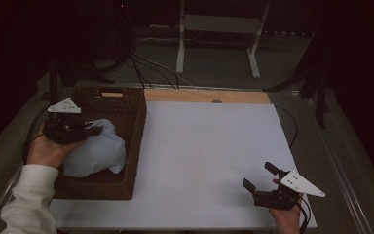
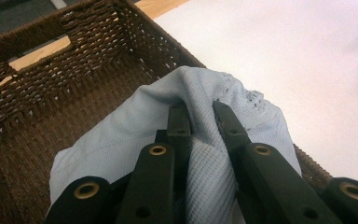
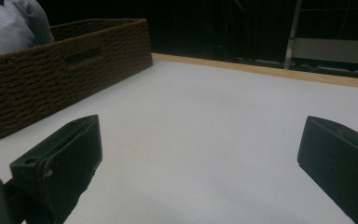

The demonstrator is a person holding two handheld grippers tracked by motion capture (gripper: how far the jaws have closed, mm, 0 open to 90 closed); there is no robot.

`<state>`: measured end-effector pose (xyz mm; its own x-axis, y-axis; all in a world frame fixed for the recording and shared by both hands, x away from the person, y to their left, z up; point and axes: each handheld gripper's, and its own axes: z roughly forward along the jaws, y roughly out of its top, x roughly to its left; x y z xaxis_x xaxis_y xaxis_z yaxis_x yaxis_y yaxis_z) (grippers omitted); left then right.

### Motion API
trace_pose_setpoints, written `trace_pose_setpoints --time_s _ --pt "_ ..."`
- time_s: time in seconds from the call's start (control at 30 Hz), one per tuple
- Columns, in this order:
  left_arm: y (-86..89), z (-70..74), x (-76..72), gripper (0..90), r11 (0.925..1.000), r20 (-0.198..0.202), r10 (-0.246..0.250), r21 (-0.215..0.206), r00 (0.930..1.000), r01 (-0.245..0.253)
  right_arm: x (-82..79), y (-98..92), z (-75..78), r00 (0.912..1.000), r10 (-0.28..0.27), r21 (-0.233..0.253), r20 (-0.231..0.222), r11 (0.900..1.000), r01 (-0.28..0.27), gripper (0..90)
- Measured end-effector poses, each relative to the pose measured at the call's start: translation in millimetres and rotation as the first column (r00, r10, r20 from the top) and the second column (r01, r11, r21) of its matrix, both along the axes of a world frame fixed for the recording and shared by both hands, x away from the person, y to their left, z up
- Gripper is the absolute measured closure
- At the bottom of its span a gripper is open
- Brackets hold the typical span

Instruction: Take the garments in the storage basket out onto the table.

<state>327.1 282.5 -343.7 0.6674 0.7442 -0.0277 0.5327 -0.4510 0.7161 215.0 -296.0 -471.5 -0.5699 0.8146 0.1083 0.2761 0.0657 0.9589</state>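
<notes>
cloth (image 1: 97, 151) sits bunched in the basket (image 1: 137, 131) at 9 o'clock, pinched by the left gripper (image 1: 90, 130); lifting out remains. right gripper (image 1: 259, 179) gapes empty at 5 o'clock.

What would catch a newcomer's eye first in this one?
Most striking is the pale blue cloth bunched in the brown wicker basket at the table's left, with the left gripper pinching a fold of it between its fingers. Next comes the broad white mat beside the basket, and over its near right corner the right gripper, wide open and holding nothing.
</notes>
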Motion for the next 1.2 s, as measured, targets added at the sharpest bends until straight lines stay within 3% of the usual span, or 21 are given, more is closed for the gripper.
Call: trace_pose_setpoints --time_s 1.2 --pt "-20.5 29.9 -3.8 80.5 0.9927 0.022 -0.110 -0.046 0.9936 0.111 -0.1 0.1 0.3 1.0000 0.001 0.000 0.002 1.000 -0.001 0.3"
